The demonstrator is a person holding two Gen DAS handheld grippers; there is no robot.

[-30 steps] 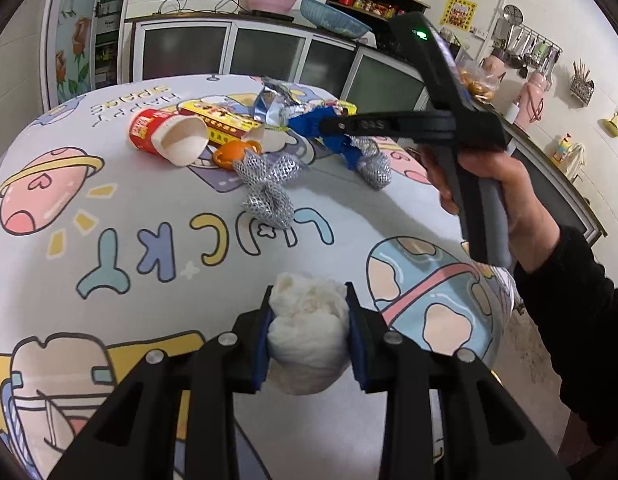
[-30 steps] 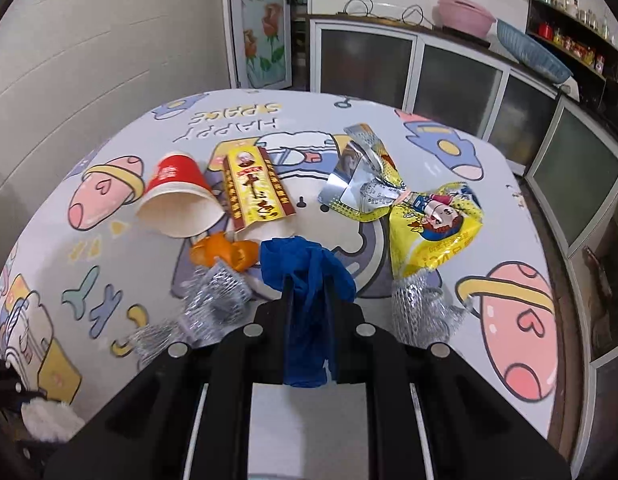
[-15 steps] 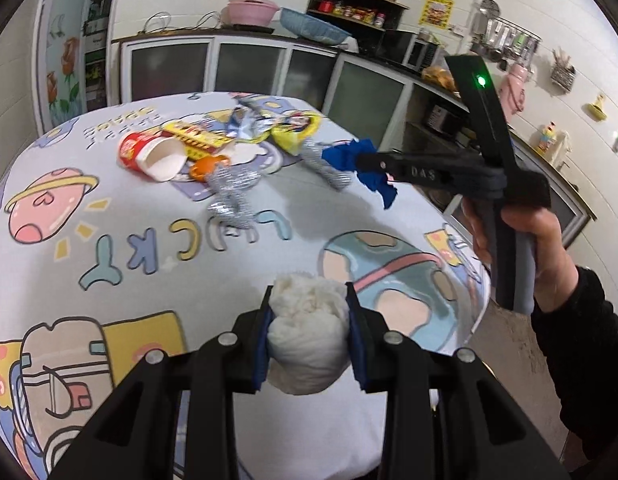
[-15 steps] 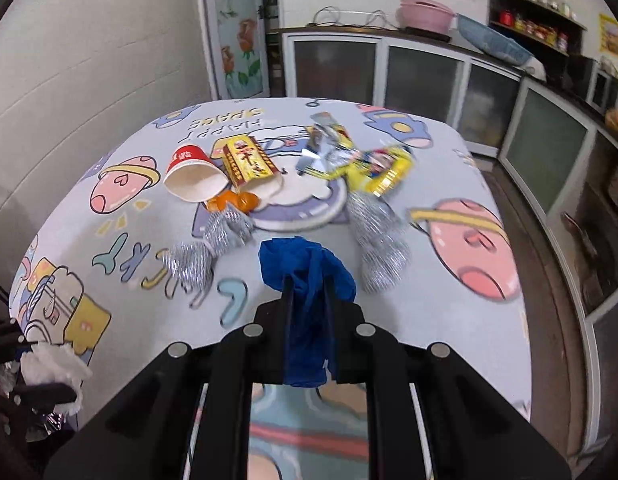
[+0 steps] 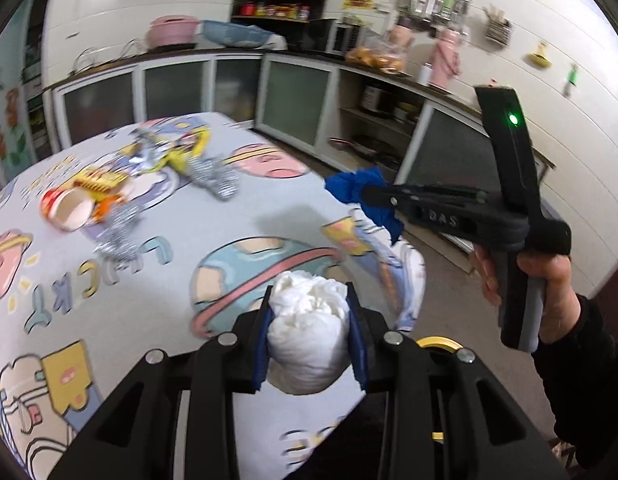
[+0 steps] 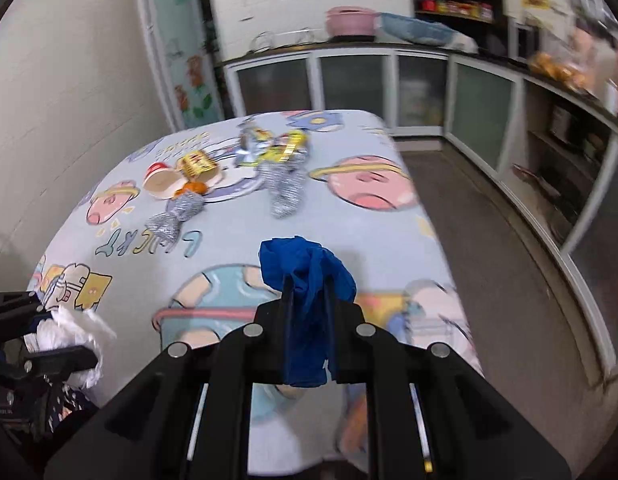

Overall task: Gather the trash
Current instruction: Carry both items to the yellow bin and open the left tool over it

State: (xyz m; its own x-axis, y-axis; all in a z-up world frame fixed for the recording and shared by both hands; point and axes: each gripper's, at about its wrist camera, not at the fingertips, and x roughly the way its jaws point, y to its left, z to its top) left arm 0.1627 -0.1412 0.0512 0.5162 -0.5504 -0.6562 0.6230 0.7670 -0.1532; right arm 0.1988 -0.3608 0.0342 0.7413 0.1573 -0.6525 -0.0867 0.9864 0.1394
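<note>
"DAS" on right gripper [image 5: 379, 200], "LUCKY" across tablecloth [image 5: 245, 216]

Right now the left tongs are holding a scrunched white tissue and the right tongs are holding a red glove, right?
Not quite. The right tongs hold a blue glove, not a red one; the right wrist view shows it pinched between them. The left tongs do hold the scrunched white tissue.

Your left tool [image 5: 309, 330] pinches a crumpled white tissue wad [image 5: 307, 336]; your right tool [image 6: 307, 322] clamps a limp blue glove [image 6: 307, 292]. Beyond both lie a tipped red paper cup [image 6: 160, 180], yellow wrappers [image 6: 283, 148] and silver foil pieces [image 6: 285, 188].
</note>
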